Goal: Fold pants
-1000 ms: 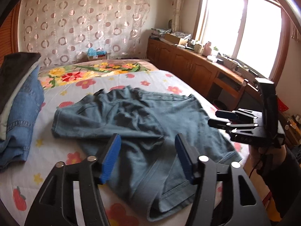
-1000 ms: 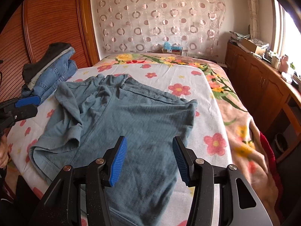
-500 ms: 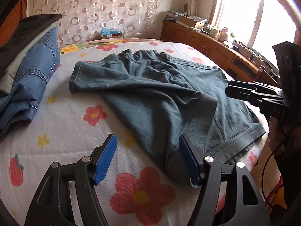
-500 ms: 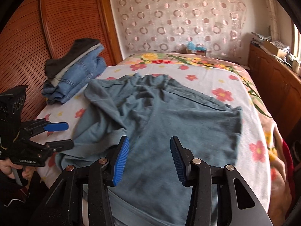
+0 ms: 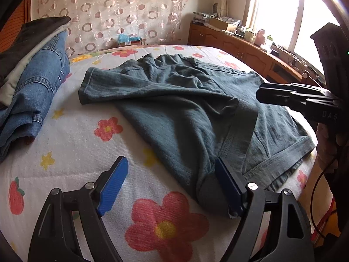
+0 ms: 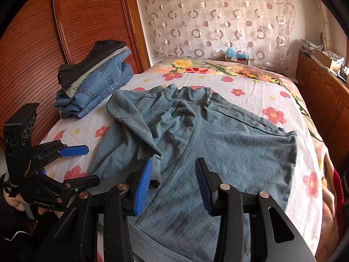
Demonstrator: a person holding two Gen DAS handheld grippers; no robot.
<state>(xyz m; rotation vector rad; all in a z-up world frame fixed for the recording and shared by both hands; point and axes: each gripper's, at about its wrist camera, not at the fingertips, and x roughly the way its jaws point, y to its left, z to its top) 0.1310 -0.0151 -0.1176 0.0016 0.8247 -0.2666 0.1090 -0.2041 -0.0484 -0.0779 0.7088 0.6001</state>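
Grey-blue pants (image 5: 181, 100) lie crumpled on the flowered bed sheet (image 5: 72, 144), one leg folded loosely across the other. My left gripper (image 5: 172, 181) is open and low over the sheet at the near left hem; its right finger touches the cloth edge. My right gripper (image 6: 173, 180) is open just above the pants (image 6: 218, 144) near the waistband, beside a turned-up fold. The right gripper also shows in the left wrist view (image 5: 290, 96); the left gripper shows in the right wrist view (image 6: 72, 163).
A stack of folded jeans and dark clothes (image 6: 96, 76) sits at the bed's left side against a wooden wardrobe (image 6: 43, 32). A wooden cabinet (image 5: 240, 45) with clutter runs under the window on the right. A patterned curtain (image 6: 218, 17) hangs behind the bed.
Both grippers dropped lower toward the bed. The left moved leftward to the pants' near hem edge; the right came closer over the cloth. Both stayed open.
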